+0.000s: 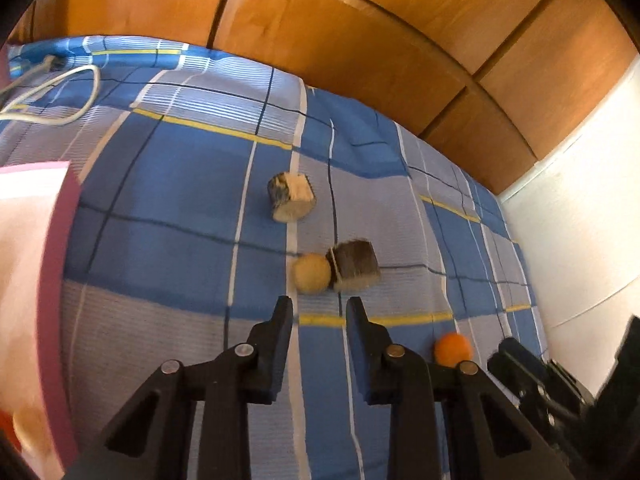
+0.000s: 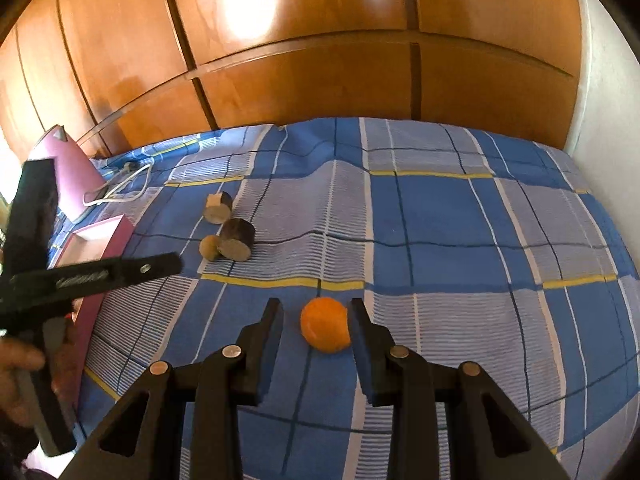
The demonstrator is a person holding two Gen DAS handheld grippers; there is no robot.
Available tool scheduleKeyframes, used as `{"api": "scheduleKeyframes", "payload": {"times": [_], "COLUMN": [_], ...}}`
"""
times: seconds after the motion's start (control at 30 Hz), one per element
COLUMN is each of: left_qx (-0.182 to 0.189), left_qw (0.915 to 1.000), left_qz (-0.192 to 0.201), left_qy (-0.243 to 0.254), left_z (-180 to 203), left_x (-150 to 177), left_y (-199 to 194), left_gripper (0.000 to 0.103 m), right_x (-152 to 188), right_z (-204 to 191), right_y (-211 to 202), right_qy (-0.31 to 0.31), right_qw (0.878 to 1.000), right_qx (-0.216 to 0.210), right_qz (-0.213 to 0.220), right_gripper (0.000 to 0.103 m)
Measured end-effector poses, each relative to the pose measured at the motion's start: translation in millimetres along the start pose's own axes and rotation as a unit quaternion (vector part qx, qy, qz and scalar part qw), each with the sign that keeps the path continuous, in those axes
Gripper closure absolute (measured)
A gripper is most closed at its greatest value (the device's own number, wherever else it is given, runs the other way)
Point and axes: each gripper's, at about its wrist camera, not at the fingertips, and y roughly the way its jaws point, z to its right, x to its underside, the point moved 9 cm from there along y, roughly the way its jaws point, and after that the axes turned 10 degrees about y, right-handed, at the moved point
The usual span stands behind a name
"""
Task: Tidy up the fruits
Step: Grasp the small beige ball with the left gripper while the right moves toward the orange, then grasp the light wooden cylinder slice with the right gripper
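Observation:
An orange fruit (image 2: 325, 323) lies on the blue checked bedspread (image 2: 460, 264). My right gripper (image 2: 316, 308) is open, with the orange between its fingers, against the right one. A tan round fruit (image 1: 311, 273) lies just beyond my left gripper (image 1: 319, 306), which is open and empty above the bedspread. The orange also shows in the left wrist view (image 1: 453, 349), to the right of the left gripper. A pink box (image 1: 60, 264) stands at the left, open-topped; it also shows in the right wrist view (image 2: 105, 236).
Two short wooden log pieces lie near the tan fruit: a dark one (image 1: 355, 266) touching it and a pale one (image 1: 292, 197) farther back. A white cable (image 1: 60, 92) lies at the far left. A wooden wardrobe (image 2: 300, 40) stands behind the bed, a white wall (image 1: 580, 200) to the right.

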Motion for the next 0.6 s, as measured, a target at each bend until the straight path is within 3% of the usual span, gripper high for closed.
{"api": "scheduleKeyframes", "payload": {"times": [0.37, 0.6], "left_qx": [0.008, 0.004], "left_qw": [0.9999, 0.9999], "left_qz": [-0.006, 0.008], "left_qy": [0.002, 0.012], "left_z": [-8.4, -8.6], "left_x": [-14.0, -6.8], "left_y": [39.6, 28.6], "left_gripper": [0.077, 0.078], "right_x": [-8.1, -14.1], "right_z": [6.4, 25.5], "right_y": [4.7, 7.4], "right_qy": [0.002, 0.034], "right_qw": [1.0, 0.999], "right_qx": [0.0, 0.008], "right_qz": [-0.001, -0.003], "right_gripper": [0.07, 0.07]}}
